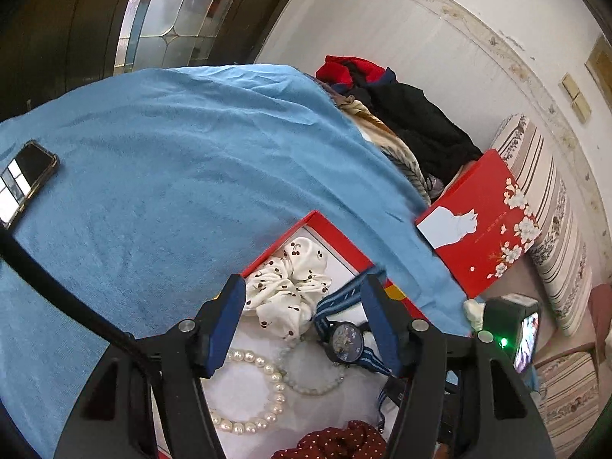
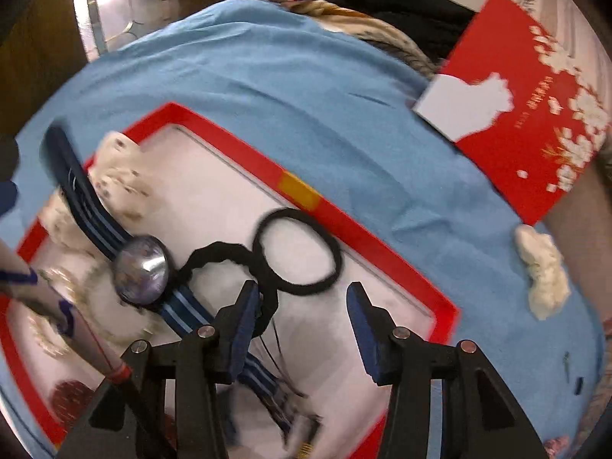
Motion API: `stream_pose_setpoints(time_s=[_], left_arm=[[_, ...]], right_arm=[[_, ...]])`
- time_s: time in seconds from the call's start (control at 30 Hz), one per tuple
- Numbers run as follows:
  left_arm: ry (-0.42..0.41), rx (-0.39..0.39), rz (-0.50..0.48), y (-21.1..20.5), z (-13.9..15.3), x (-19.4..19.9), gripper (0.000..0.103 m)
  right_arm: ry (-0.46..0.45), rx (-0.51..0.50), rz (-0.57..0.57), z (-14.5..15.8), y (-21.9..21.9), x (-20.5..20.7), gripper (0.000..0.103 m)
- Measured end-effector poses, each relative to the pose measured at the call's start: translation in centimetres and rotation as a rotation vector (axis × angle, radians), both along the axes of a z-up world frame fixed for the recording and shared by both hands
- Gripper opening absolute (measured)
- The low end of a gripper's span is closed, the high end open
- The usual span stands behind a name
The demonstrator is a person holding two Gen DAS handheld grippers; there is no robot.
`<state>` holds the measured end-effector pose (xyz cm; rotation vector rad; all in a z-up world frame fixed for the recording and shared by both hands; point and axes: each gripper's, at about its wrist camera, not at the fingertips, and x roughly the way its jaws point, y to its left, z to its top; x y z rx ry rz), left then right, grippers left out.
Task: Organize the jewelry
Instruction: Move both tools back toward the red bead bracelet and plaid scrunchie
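1. While both our grippers hang over the red box [image 2: 233,144], its white floor holds all the jewelry we can see, and the box sits on a blue cloth [image 1: 172,160].
2. Our left gripper [image 1: 303,296] has its jaws apart with nothing pressed between them; the blue pads [image 1: 229,306] stand clear of what lies below.
3. Seen from the left wrist, the cherry scrunchie [image 1: 290,287] lies between the fingers at 12 o'clock in the box.
4. The watch [image 1: 346,340] sits just beside it at 3 o'clock, its striped strap passing under the right pad.
5. A pearl bracelet [image 1: 264,394] lies toward 6 o'clock from the scrunchie, touching a paler bead bracelet [image 1: 325,386] to its right.
6. A dark red dotted scrunchie [image 1: 336,443] shows at the bottom edge.
7. Our right gripper [image 2: 302,294] is also spread, gripping nothing.
8. From the right wrist, a black hair tie [image 2: 302,252] lies on the box floor at 12 o'clock from the fingertips, with a second black loop [image 2: 218,254] touching it at 9 o'clock, next to the watch face.
9. That picture is blurred, so we cannot tell whether the left pad touches the tie.
10. The box lid [image 1: 482,222] lies at 2 o'clock, well apart from the box, at the cloth's edge.
11. A phone [image 1: 26,179] rests on the cloth at 10 o'clock in the left view.
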<state>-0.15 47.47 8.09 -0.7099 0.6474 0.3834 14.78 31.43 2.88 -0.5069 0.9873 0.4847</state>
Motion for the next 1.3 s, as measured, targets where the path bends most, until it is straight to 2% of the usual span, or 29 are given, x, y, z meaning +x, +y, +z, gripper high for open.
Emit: stream_pose_setpoints(time_s=[0.07,0.17,0.47,0.53,0.67,0.83,0.97,1.13,1.3], left_arm=[[0.003,0.015,0.000,-0.1,0.1,-0.1,0.061],[0.001,0.009,-0.003,-0.3,0.1,-0.3,0.061],[0.034,0.036,-0.044,-2.0,0.1,0.3,0.061],[0.035,0.040,-0.065,-2.8,0.2,0.4,0.061],[0.030,0.054,-0.148,-5.7,0.5,0.6,0.061],[-0.022,0.037,-0.295,-12.1,1.2,0.0,0.061],[-0.031,0.027,-0.477,-19.5,0.7,-0.1,0.061],[0.057,0.051,-0.648,-29.0,-1.7,-0.1,0.061],[0.129,0.014,-0.769,-36.6,-3.8,0.4,0.061]], right_arm=[[-0.028,-0.036,-0.038,0.0,-1.3,0.1,0.051],[-0.026,-0.037,-0.075,0.3,-3.4,0.1,0.051],[-0.012,0.204,-0.160,5.5,-11.0,-2.5,0.057],[-0.011,0.230,-0.186,6.1,-13.7,-3.5,0.058],[0.007,0.269,-0.288,6.5,-22.5,-6.3,0.058],[0.011,0.251,-0.500,5.8,-35.9,-10.2,0.059],[0.031,0.224,-0.701,4.1,-46.6,-13.7,0.059],[0.037,0.270,-0.806,2.8,-53.8,-16.4,0.059],[0.013,0.347,-0.787,2.5,-55.0,-15.5,0.059]])
